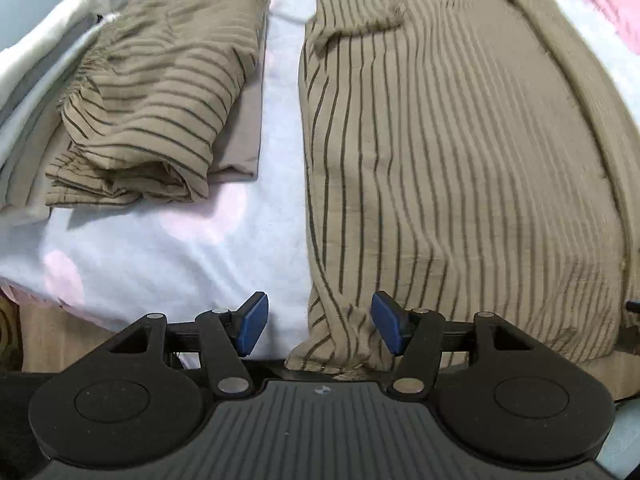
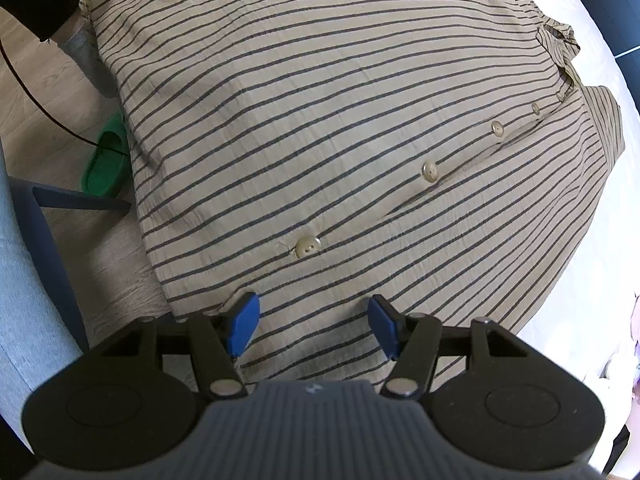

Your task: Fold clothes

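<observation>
On the bed, a tan striped shirt (image 1: 460, 152) lies spread flat over the pale sheet (image 1: 192, 248), its hem hanging past the near edge. In the right wrist view its row of buttons (image 2: 430, 171) runs from 6 o'clock up toward 2 o'clock, ending at the collar (image 2: 558, 40). The left gripper (image 1: 320, 322) is wide open and holds nothing; the shirt's near corner sits between its blue pads (image 1: 252, 322), and whether they touch it I cannot tell. The right gripper (image 2: 314, 326) is also wide open and empty, over the shirt's lower edge. At 10 o'clock in the left view, a folded striped garment (image 1: 160, 96) rests on a stack of folded laundry (image 1: 36, 92). At 9 o'clock in the right view, a green slipper (image 2: 106, 160) lies on the wooden floor (image 2: 36, 92).
</observation>
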Tool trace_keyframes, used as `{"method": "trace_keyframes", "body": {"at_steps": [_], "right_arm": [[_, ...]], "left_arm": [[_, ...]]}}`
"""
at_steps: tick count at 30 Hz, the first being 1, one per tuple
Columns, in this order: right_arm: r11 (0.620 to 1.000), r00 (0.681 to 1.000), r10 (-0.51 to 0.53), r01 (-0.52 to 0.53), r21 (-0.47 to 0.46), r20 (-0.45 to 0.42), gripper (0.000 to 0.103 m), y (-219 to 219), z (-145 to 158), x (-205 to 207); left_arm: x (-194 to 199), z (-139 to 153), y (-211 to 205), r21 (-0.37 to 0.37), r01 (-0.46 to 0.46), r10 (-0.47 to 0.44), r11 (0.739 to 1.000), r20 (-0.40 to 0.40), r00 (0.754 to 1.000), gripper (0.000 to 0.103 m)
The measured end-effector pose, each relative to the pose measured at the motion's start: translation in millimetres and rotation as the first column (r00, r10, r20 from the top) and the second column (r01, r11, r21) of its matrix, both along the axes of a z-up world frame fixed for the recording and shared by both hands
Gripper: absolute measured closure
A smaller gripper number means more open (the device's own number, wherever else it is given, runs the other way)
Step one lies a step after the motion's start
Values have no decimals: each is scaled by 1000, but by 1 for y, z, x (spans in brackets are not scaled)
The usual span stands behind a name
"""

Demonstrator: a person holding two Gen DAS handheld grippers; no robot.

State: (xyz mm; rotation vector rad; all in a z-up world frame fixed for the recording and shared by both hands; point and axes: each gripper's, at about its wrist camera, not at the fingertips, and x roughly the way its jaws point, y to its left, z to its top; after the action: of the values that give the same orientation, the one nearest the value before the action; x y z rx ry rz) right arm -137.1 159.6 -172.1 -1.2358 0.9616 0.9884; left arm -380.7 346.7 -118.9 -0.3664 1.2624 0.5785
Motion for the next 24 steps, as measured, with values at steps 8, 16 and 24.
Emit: {"method": "trace_keyframes", "body": {"at_steps": [8, 16, 24], "right_arm": [[998, 999, -37, 38, 47, -10, 40, 0, 9, -6], [986, 992, -124, 127, 104, -39, 40, -3, 16, -10], [966, 977, -206, 211, 150, -52, 40, 16, 26, 22]], "left_arm": [[10, -10, 14, -108, -3, 5, 994, 14, 1000, 96], [30, 29, -15, -102, 248, -230, 963, 161, 960, 102], [76, 53, -61, -68, 490, -469, 869, 201, 860, 102]]}}
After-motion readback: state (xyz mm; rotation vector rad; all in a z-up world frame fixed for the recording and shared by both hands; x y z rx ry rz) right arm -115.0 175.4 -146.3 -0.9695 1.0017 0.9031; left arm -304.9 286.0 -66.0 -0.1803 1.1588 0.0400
